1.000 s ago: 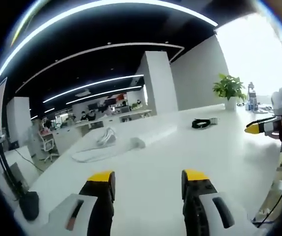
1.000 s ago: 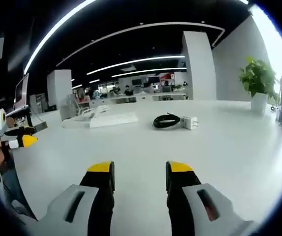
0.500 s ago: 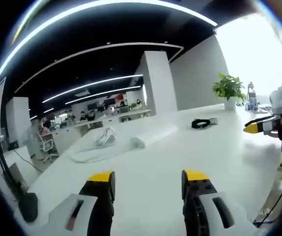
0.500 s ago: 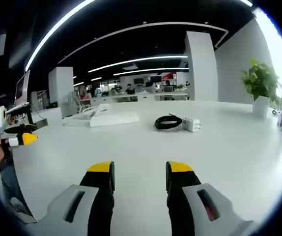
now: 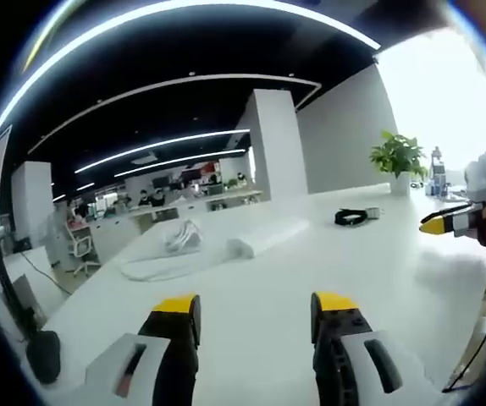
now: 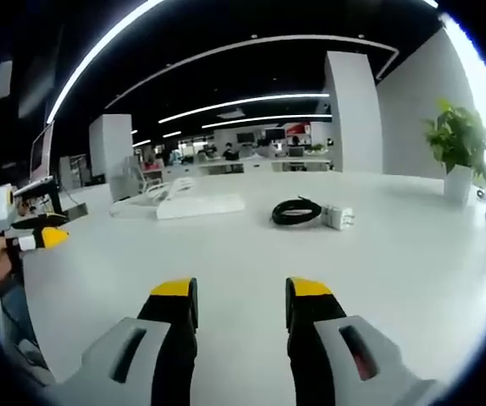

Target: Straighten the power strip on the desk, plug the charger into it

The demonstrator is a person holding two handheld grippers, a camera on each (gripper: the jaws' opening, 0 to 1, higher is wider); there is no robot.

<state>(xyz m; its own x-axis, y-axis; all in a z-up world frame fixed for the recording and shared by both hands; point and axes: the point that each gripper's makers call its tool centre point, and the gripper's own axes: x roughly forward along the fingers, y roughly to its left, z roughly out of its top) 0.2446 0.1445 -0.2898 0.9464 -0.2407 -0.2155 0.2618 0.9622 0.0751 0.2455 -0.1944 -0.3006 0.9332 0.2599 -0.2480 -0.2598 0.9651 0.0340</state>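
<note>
A white power strip (image 5: 268, 236) lies far out on the white desk (image 5: 251, 279), its white cord (image 5: 171, 249) trailing off to its left; in the right gripper view the power strip (image 6: 201, 205) sits left of centre. A white charger (image 6: 338, 217) with a coiled black cable (image 6: 294, 212) rests to its right, also seen as the charger (image 5: 355, 216) in the left gripper view. My left gripper (image 5: 254, 309) is open above bare desk. My right gripper (image 6: 239, 293) is open too, well short of the charger. Each gripper appears at the edge of the other's view.
A potted plant (image 6: 461, 152) stands at the desk's far right, with small items beyond it. A monitor (image 6: 41, 161) and stand sit at the left. Office desks and people fill the background. A dark mouse-like object (image 5: 44, 351) lies near the desk's left edge.
Both views have shifted slightly, the desk objects drifting a little right and lower. Both grippers stay open and nothing on the desk has moved.
</note>
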